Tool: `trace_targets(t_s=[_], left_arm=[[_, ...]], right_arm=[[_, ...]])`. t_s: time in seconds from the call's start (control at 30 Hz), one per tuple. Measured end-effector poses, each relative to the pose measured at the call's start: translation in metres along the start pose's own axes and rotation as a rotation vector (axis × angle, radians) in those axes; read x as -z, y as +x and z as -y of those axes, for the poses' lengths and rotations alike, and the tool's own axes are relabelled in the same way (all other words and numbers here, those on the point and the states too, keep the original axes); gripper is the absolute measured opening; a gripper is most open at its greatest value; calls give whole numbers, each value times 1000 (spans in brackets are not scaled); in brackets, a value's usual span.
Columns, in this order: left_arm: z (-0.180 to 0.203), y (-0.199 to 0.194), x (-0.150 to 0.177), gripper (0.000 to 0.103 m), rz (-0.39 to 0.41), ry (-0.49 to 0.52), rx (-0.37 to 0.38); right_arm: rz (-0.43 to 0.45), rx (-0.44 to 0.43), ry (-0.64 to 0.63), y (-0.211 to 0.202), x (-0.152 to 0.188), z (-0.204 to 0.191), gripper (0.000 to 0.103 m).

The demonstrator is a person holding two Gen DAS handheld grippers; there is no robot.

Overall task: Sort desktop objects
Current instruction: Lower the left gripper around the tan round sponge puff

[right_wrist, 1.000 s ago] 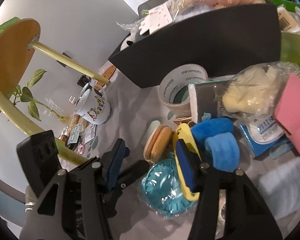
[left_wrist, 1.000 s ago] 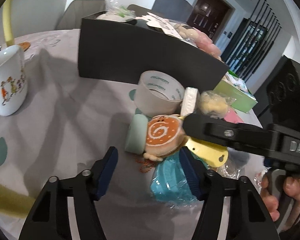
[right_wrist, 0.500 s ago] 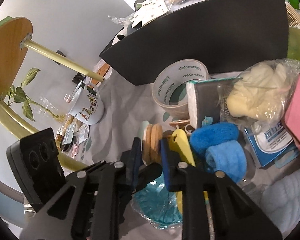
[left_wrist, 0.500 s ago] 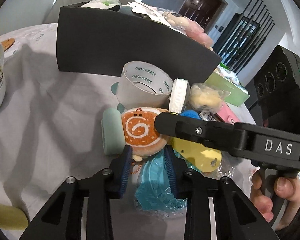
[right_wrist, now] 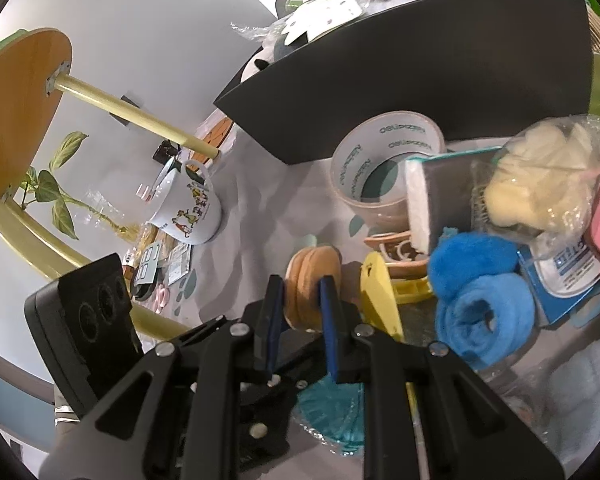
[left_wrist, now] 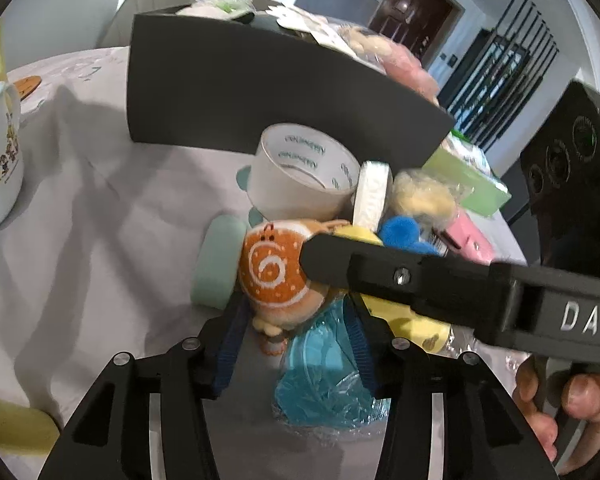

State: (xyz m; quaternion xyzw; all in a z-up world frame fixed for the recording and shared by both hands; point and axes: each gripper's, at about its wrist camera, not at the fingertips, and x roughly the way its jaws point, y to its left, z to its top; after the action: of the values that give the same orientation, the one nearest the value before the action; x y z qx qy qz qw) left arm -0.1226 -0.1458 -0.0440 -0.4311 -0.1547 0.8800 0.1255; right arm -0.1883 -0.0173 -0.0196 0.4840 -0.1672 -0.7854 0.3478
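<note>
1. Right gripper (right_wrist: 300,312): jaws closed on the orange snail plush (right_wrist: 310,284). Both blue pads press its flat sides, seen edge-on in the right wrist view.
2. Left wrist view shows the same plush (left_wrist: 274,272) face-on: white spiral on orange, tan body below. The right gripper's black finger (left_wrist: 380,268) lies across its right side.
3. Left gripper (left_wrist: 296,336): jaws part open and opening. The lower end of the plush and a teal plastic-wrapped item (left_wrist: 324,376) sit between the pads. Pads do not appear to press either one, though the angle is poor.
4. The plush sits at the near edge of the clutter on the grey tablecloth (left_wrist: 100,208). A pale green pad (left_wrist: 218,260) is just to its left.
5. Tape roll (left_wrist: 304,172) is behind the plush, up against the black bin (left_wrist: 260,96). The bin holds bagged soft toys and cards.
6. Right of the plush: yellow plastic piece (right_wrist: 380,300), rolled blue towel (right_wrist: 484,316), white-and-grey sponge (right_wrist: 436,196) on edge, bagged cream plush (right_wrist: 540,184), pink item at the frame edge.
7. White cartoon mug (right_wrist: 188,208) stands well apart to the left, near a plant and a yellow-legged wooden stand (right_wrist: 16,120).
8. A hand (left_wrist: 564,408) on the right gripper's handle shows at lower right of the left wrist view.
</note>
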Motion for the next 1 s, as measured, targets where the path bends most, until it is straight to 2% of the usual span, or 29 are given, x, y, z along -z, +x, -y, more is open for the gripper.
trace_targets(t_s=[0.07, 0.1, 0.2, 0.6, 0.67, 0.8, 0.9, 0.97, 1.0], left_arm=[[-4, 0, -1, 42, 0, -20, 7], [-4, -1, -1, 35, 2, -18, 3], [-1, -3, -2, 28, 10, -4, 1], [19, -24, -3, 28, 51, 47, -16], [14, -25, 0, 28, 55, 39, -33], [2, -27, 4, 28, 53, 9, -45], [-5, -29, 4, 28, 67, -21, -48], [-9, -34, 2, 28, 90, -44, -35], [-12, -36, 0, 29, 105, -55, -30]], right_arm=[[-2, 0, -3, 1, 0, -1, 18], [0, -2, -4, 1, 0, -2, 18], [1, -6, -6, 1, 0, -3, 18], [38, -17, -31, -21, 3, -15, 15], [42, -8, -28, -25, 5, -14, 19], [63, -1, -7, -33, 7, -6, 19], [67, -1, 18, -34, 7, 2, 22], [65, -10, 34, -32, 8, 5, 37], [67, -14, 39, -31, 8, 5, 42]])
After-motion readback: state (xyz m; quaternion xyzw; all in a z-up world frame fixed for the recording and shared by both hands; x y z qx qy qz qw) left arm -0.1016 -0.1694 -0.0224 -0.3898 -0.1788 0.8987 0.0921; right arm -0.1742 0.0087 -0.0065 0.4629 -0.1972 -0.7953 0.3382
